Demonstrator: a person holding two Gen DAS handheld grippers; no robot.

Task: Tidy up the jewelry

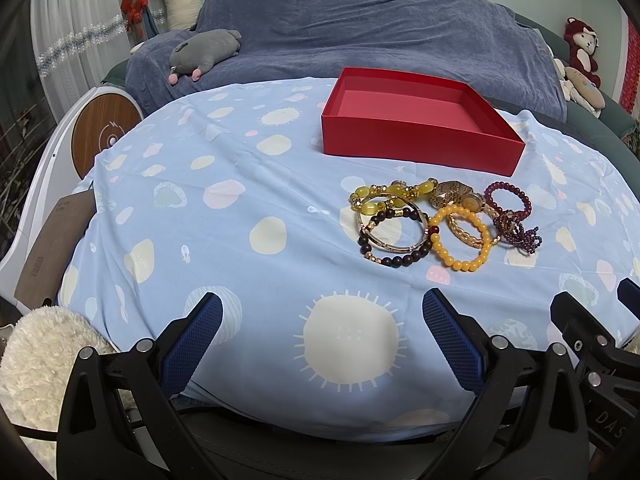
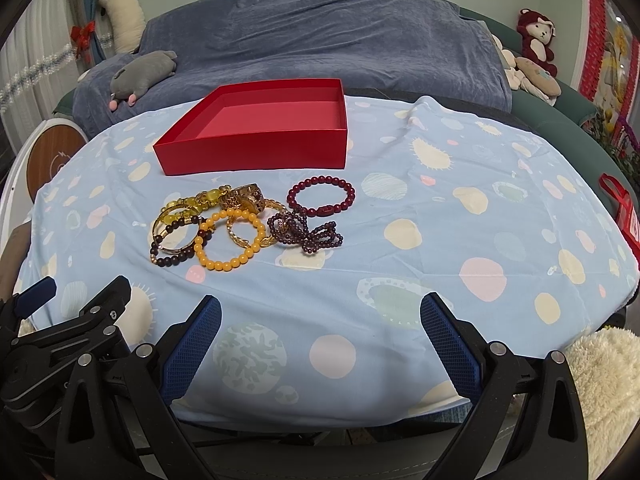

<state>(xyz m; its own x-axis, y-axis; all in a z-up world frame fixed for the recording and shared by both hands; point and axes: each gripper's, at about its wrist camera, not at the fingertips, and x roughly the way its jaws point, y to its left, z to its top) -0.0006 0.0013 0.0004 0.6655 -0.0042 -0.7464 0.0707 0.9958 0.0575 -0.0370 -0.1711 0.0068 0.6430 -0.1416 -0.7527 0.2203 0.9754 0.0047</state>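
Observation:
An empty red box point(image 1: 420, 148) point(image 2: 256, 148) stands at the far side of the table. In front of it lies a pile of jewelry: an orange bead bracelet point(image 1: 460, 266) point(image 2: 224, 266), a dark bead bracelet point(image 1: 394, 261) point(image 2: 172, 260), yellow beads point(image 1: 362, 192) point(image 2: 176, 204), a gold watch point(image 1: 454, 192) point(image 2: 246, 194), a dark red bracelet point(image 1: 526, 200) point(image 2: 344, 184) and purple beads point(image 1: 516, 232) point(image 2: 304, 234). My left gripper point(image 1: 322, 336) is open and empty near the table's front edge. My right gripper point(image 2: 320, 336) is open and empty beside it.
The table has a light blue patterned cloth point(image 1: 240, 220) point(image 2: 460, 220). Behind it is a sofa under a blue-grey blanket point(image 1: 380, 24) point(image 2: 320, 32) with a grey plush point(image 1: 204, 52) point(image 2: 140, 72). A white fluffy thing point(image 1: 40, 360) point(image 2: 604, 380) lies at the front edge.

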